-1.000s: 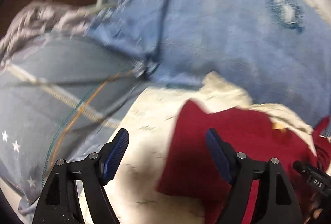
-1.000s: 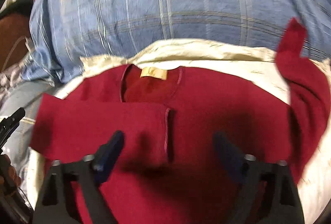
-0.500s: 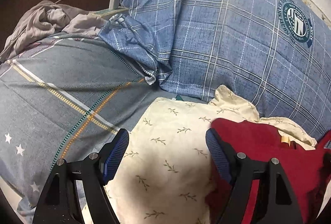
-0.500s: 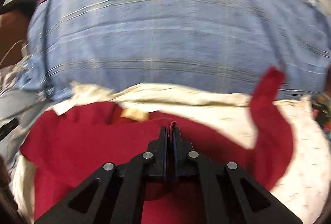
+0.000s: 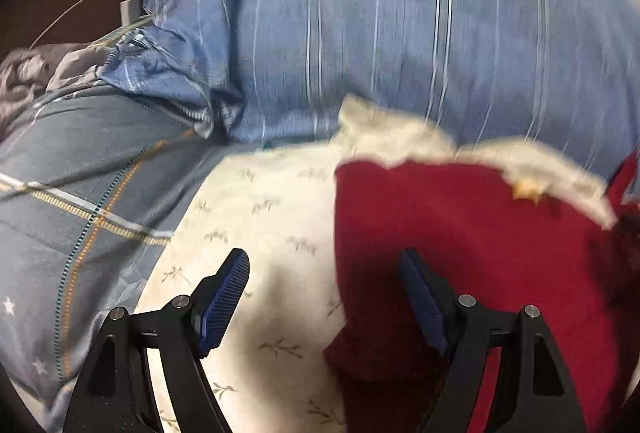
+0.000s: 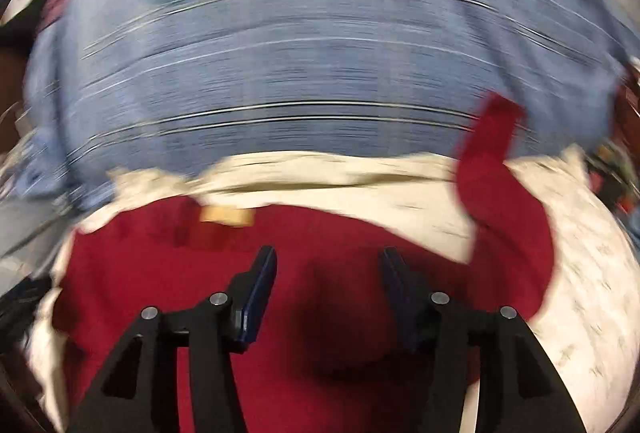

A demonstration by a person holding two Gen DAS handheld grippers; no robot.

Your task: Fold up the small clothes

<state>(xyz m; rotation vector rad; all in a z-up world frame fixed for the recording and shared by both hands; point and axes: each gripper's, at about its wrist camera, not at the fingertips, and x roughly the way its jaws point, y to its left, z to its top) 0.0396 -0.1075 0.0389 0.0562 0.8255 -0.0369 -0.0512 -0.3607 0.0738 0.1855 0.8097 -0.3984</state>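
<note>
- On the bed, a red sweater (image 6: 320,313) lies spread over a cream leaf-print sheet (image 5: 260,233), with a blue plaid pillow (image 5: 380,33) behind it.
- Right gripper (image 6: 328,293) hovers above the sweater body, jaws opening, nothing between them.
- Left gripper (image 5: 324,301) straddles the sweater's left edge, jaws spread wide, gripping nothing.
- Risk: one sleeve (image 6: 500,173) sprawls up onto the pillow; fold without tucking it and the bundle goes lopsided.
- Both views are smeared by motion; the neck label (image 6: 226,215) is unreadable, and the hem is cut off.
</note>
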